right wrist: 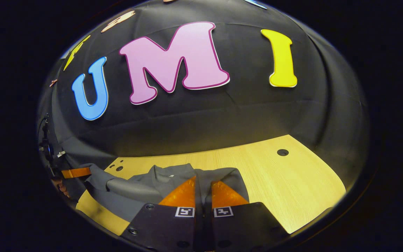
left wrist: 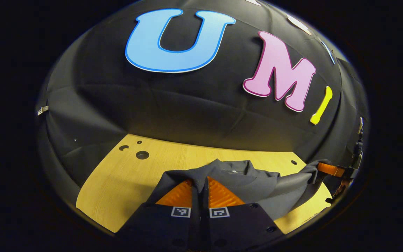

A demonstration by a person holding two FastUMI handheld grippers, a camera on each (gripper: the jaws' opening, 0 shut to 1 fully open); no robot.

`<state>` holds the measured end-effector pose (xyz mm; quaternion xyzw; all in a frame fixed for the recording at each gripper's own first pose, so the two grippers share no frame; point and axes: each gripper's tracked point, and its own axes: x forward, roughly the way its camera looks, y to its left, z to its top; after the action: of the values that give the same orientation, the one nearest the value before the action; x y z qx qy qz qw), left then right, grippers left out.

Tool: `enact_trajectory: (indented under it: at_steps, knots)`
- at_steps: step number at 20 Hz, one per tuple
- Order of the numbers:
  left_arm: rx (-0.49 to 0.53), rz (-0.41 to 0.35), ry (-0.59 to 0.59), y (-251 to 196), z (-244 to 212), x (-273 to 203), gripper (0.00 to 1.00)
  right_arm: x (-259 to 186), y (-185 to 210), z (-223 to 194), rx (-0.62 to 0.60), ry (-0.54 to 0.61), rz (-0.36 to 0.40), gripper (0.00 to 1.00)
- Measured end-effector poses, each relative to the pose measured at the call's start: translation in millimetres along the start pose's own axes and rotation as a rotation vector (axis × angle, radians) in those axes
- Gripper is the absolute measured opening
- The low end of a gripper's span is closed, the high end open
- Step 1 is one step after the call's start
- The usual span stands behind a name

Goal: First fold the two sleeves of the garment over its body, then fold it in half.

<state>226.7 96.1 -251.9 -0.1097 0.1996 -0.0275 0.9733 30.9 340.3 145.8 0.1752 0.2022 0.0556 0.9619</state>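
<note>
Both grippers pinching the grey garment [left wrist: 243,182] off the table [left wrist: 117,189].

L gripper [left wrist: 200,183]: fingers clamped tight on a raised ridge of cloth, fabric squeezed btwn them at 6 o'clock of the left gripper view; rest of garment spreads toward 3 o'clock, where the other gripper [left wrist: 331,169] grips a stretched part. R gripper [right wrist: 203,187]: also clenched on a fold of garment at 6 o'clock of the right gripper view; collar just beyond tips at 12, cloth trailing toward 9 o'clock. Wooden table under it, w/ holes near far edge.
</note>
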Motion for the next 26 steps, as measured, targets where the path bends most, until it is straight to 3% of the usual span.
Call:
enact_trajectory:
  at_steps: [15, 26]
  knots:
    - [0.004, 0.09, 0.049, 18.3, -32.3, 117.2, 0.05, 123.2, -25.8, -49.1, -0.026, 0.078, -0.021, 0.05]
    - [0.02, 0.164, 0.177, 32.2, -84.9, 149.4, 0.05, 156.7, -40.8, -106.0, -0.029, 0.19, -0.043, 0.07]
